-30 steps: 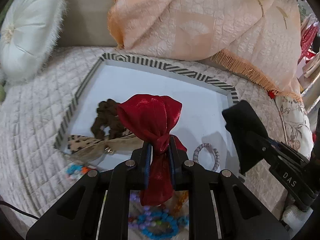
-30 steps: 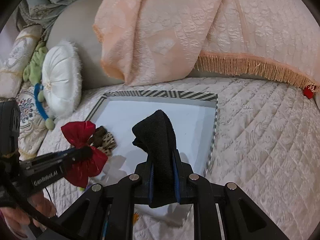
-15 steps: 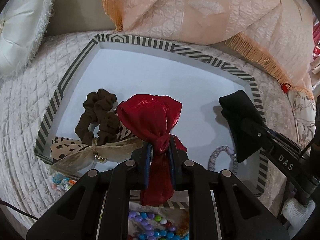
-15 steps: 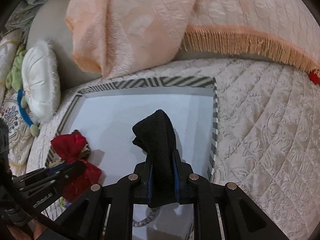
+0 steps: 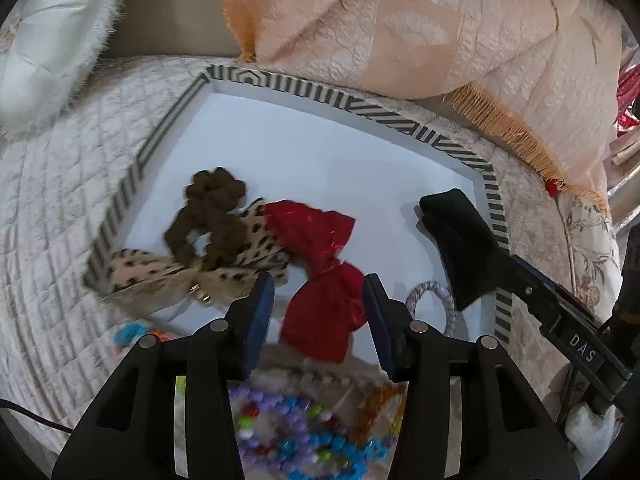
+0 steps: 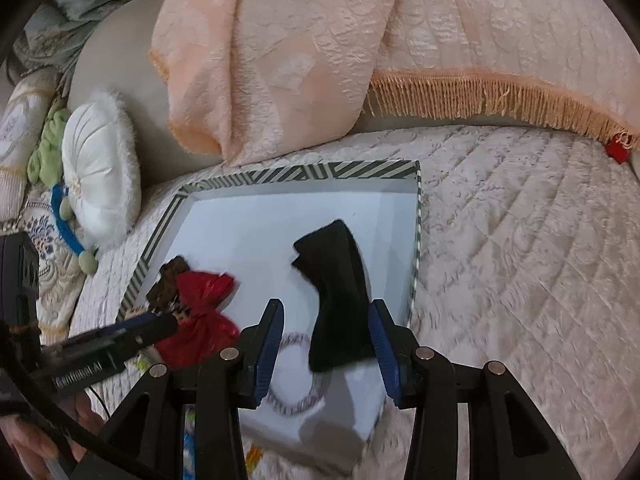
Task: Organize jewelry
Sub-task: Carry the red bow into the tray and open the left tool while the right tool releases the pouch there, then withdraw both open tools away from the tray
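A white tray with a striped rim [image 5: 304,88] [image 6: 296,172] lies on the quilted bed. My left gripper [image 5: 318,300] is open, and the red satin bow [image 5: 320,272] [image 6: 196,312] lies loose in the tray between its jaws. My right gripper [image 6: 326,328] is open too; the black cloth piece [image 6: 336,292] [image 5: 460,240] hangs free between its jaws over the tray's right side. A brown scrunchie [image 5: 208,216], a leopard-print bow [image 5: 160,272] and a pale twisted hair tie [image 5: 436,300] [image 6: 296,384] lie in the tray.
Colourful bead bracelets [image 5: 288,428] lie on the bed in front of the tray. A peach fringed blanket [image 5: 400,28] [image 6: 360,40] hangs behind it. A white round cushion [image 6: 100,172] sits at the left.
Both grippers have opened. The red bow has dropped from the left gripper into the tray beside the leopard bow. The black cloth has come loose from the right gripper.
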Action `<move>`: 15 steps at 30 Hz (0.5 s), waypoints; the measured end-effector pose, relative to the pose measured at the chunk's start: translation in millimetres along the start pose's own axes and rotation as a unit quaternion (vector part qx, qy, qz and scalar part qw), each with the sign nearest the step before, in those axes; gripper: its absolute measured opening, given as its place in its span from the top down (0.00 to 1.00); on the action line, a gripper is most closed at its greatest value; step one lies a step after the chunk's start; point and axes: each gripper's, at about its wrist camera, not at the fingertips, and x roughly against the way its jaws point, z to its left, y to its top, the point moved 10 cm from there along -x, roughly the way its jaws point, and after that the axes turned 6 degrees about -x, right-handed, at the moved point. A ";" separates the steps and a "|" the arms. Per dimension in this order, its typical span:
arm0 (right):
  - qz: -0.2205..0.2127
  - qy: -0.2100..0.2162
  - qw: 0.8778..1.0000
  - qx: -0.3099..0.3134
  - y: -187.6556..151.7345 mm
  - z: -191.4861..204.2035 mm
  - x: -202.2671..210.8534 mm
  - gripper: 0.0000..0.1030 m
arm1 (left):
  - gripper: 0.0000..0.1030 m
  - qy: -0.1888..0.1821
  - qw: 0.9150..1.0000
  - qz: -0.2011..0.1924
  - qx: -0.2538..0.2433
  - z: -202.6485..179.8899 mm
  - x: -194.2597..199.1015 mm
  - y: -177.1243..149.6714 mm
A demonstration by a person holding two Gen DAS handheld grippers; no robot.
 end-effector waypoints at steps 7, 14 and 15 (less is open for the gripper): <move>0.005 0.001 1.000 0.024 -29.1 26.7 23.3 0.58 | 0.55 0.034 0.999 -0.014 -0.008 19.7 42.3 -25.2; 0.010 0.009 0.999 0.038 -63.9 46.2 45.5 0.55 | 0.55 0.071 0.997 -0.032 -0.020 39.9 82.5 -66.2; 0.010 0.012 0.999 0.038 -68.7 49.0 48.7 0.54 | 0.55 0.073 0.997 -0.033 -0.021 41.9 85.9 -70.7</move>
